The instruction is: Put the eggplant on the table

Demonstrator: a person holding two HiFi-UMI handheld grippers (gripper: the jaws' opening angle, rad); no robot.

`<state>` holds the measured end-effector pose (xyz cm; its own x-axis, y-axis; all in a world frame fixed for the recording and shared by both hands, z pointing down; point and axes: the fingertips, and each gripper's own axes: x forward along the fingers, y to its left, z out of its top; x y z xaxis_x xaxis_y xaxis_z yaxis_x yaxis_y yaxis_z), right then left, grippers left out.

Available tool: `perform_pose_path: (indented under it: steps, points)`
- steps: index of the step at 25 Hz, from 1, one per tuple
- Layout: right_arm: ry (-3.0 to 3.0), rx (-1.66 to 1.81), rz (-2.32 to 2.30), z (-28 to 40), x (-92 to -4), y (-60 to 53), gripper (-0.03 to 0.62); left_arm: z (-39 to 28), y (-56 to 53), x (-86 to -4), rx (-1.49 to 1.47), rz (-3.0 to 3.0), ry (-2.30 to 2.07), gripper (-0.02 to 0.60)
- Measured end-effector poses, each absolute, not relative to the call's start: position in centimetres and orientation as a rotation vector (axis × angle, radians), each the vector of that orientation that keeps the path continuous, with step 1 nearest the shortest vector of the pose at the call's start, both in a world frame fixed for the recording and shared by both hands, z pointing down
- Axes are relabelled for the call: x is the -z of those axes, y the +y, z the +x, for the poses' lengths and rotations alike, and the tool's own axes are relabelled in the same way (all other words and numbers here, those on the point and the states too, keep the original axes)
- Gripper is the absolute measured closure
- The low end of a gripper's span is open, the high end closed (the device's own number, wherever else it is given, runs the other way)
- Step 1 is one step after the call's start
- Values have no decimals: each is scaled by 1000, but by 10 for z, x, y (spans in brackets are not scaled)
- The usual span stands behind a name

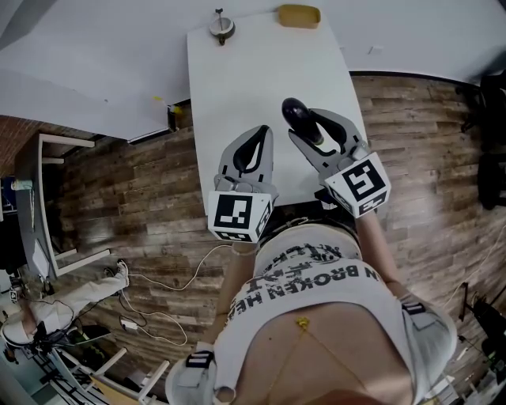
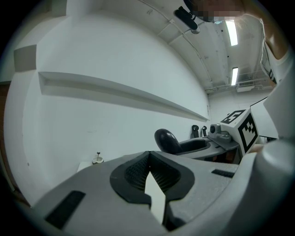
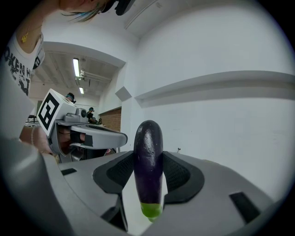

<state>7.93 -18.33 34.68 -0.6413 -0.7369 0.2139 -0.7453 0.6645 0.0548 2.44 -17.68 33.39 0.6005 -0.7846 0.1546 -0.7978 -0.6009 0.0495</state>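
Lying between the right gripper (image 3: 148, 154) jaws, the eggplant (image 3: 148, 138) is clamped; left gripper (image 2: 148, 154) jaws closed, empty.

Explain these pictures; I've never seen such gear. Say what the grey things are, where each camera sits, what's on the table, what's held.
A person holds a grey two-jaw gripper in each hand. The head view looks down from a camera on the person's head; the other two cameras ride on the grippers, looking along their jaws. The left gripper is shut and empty. The right gripper clamps a dark eggplant over the white table. At the table's far edge sit a yellow dish and a small round object.
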Motion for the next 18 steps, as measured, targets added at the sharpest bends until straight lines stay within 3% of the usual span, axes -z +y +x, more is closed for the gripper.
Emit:
perform_pose_path:
  steps: [18]
  points:
    - [-2656,-39,1183,80,-348,-185,396,28,-176,-336,-189,2707,-1341,577]
